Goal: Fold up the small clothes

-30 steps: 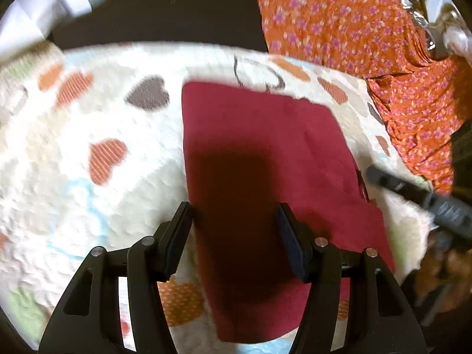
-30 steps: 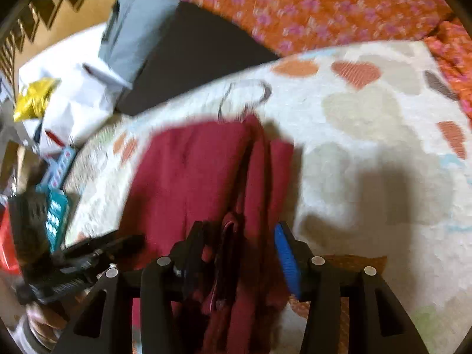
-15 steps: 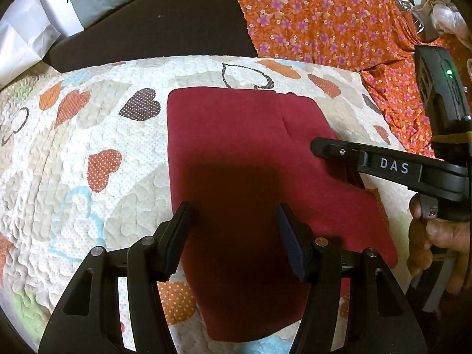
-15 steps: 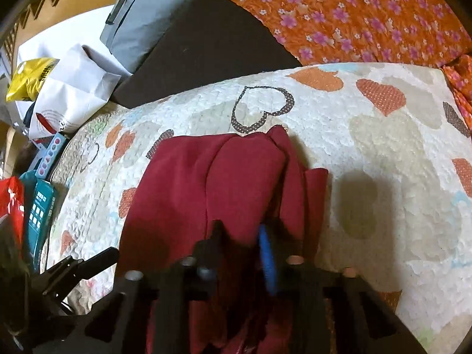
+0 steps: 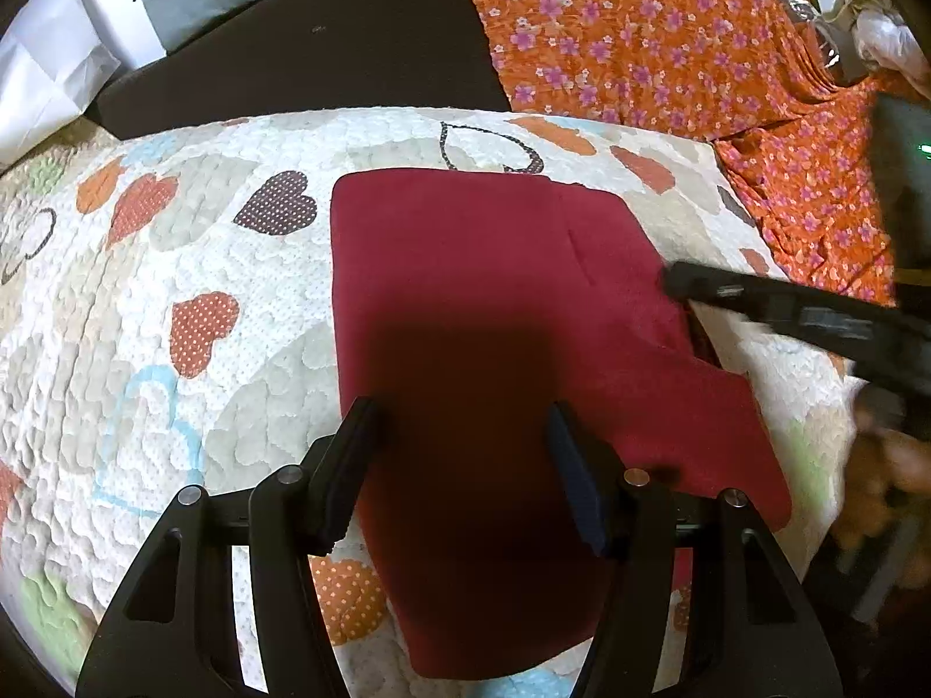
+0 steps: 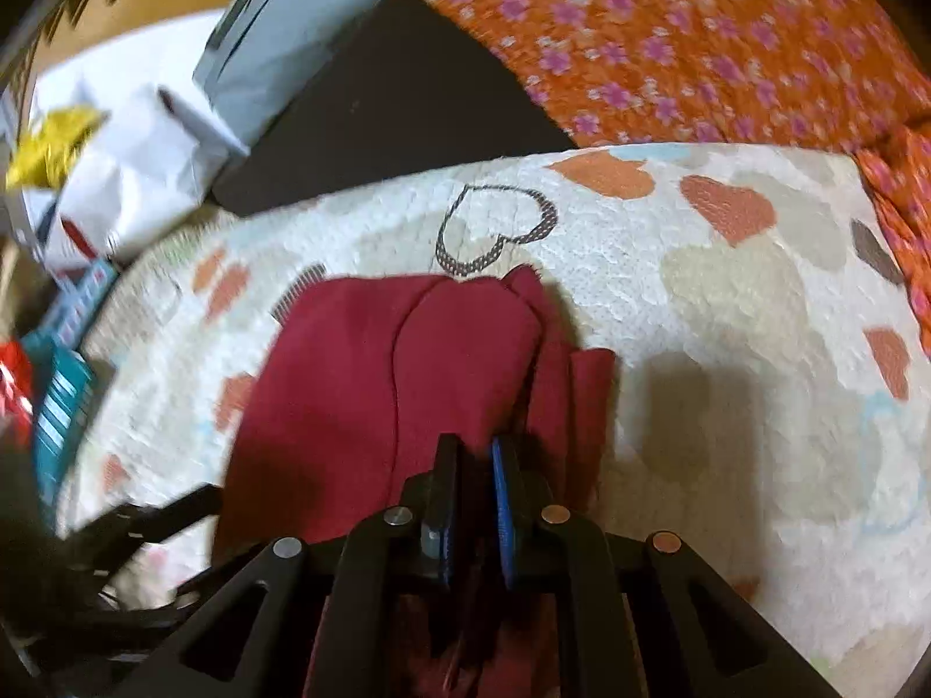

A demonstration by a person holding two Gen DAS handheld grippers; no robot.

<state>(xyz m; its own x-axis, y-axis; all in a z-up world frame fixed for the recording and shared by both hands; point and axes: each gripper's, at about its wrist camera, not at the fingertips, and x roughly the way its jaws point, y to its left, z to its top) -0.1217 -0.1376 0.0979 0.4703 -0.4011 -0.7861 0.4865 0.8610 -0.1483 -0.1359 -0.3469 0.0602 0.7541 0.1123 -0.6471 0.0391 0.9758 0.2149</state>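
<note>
Left tool hovers open-jawed above maroon cloth on quilt.

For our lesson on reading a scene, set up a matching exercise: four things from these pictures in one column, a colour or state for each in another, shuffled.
Things:
1. left gripper
2. right gripper
3. garment
4. floral cloth

States:
A. orange
B. jaws wide apart
C. dark red
D. jaws closed on fabric

Pairs: 1-B, 2-D, 3-C, 4-A
</note>
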